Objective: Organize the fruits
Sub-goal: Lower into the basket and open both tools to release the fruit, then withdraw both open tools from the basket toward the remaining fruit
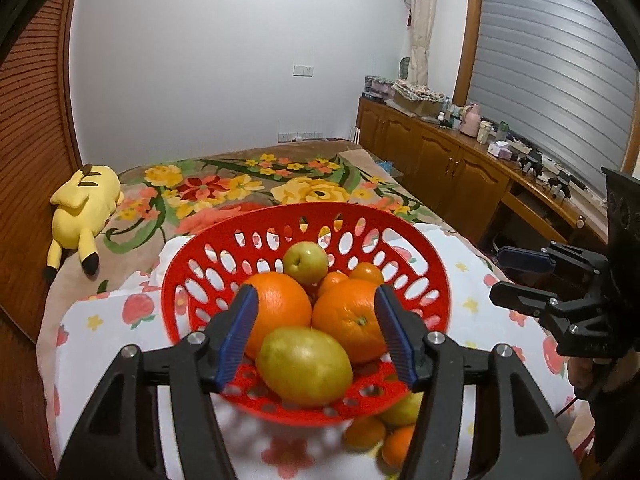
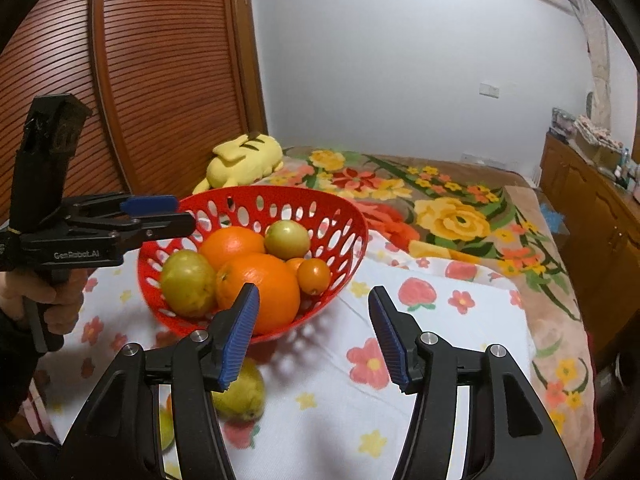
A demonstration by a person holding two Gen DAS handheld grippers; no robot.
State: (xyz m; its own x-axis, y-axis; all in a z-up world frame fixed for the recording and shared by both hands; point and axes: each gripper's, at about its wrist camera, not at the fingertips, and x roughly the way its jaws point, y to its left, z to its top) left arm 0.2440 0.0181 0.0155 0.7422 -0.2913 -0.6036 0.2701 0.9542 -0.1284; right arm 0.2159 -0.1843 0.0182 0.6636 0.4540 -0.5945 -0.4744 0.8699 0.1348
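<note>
- My left gripper (image 1: 316, 336) has its blue fingers (image 1: 236, 336) spread apart, with nothing pinched between them.
- My right gripper (image 2: 314, 336) is spread apart too, and it is holding nothing.
- The red basket (image 2: 348, 216) sits on the white strawberry cloth (image 2: 460, 320) on the bed, and it looks tipped up toward the far side.
- In the basket I see two big oranges (image 2: 260, 284), two small oranges (image 2: 314, 276) at the back, a small green apple (image 2: 287, 239) and a yellow-green fruit (image 1: 304, 366) at the front; I cannot tell what kind it is.
- Some fruits are not in the basket yet. A yellow-green pear (image 2: 244, 394) lies on the cloth near me, just under my right gripper's left finger.
- More small oranges (image 1: 366, 434) lie on the cloth just below the basket's rim in my left view.
- I think I am between picks: both grippers are free and near the basket.
- Next I should dip one gripper down to a loose fruit, put a finger on each side and squeeze softly.
- The fruits are round and may roll away on the soft cloth, so I should go slowly.
</note>
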